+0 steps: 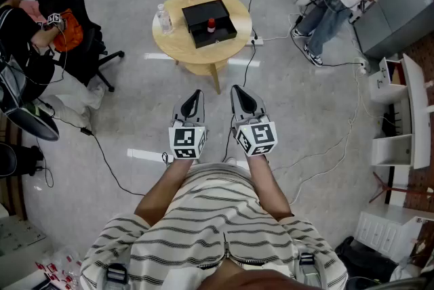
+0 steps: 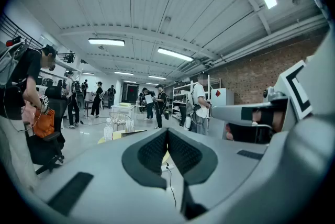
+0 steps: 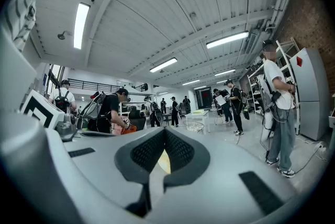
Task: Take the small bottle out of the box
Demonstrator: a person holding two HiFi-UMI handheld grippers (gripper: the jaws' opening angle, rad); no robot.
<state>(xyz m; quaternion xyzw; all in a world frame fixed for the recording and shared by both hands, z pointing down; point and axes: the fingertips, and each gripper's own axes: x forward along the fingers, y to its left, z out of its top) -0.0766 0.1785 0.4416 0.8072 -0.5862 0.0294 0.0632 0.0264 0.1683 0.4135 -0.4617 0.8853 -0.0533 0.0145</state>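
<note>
Upright small bottle [image 1: 211, 26] in box [image 1: 195, 13]
Cap up, axis vertical; left tongs [image 1: 196, 93], right tongs [image 1: 237, 89] pinched together, empty.

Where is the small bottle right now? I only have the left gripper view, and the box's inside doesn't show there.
Observer: In the head view the small bottle stands upright inside the black box on the round table.
Operator: And on the right side, is anything held?
Observer: No. The right hand-held gripper has its jaws together, nothing between them.
Operator: Are they near the table?
Observer: No. The left hand-held gripper and the right one hang over the floor, short of the table.
</note>
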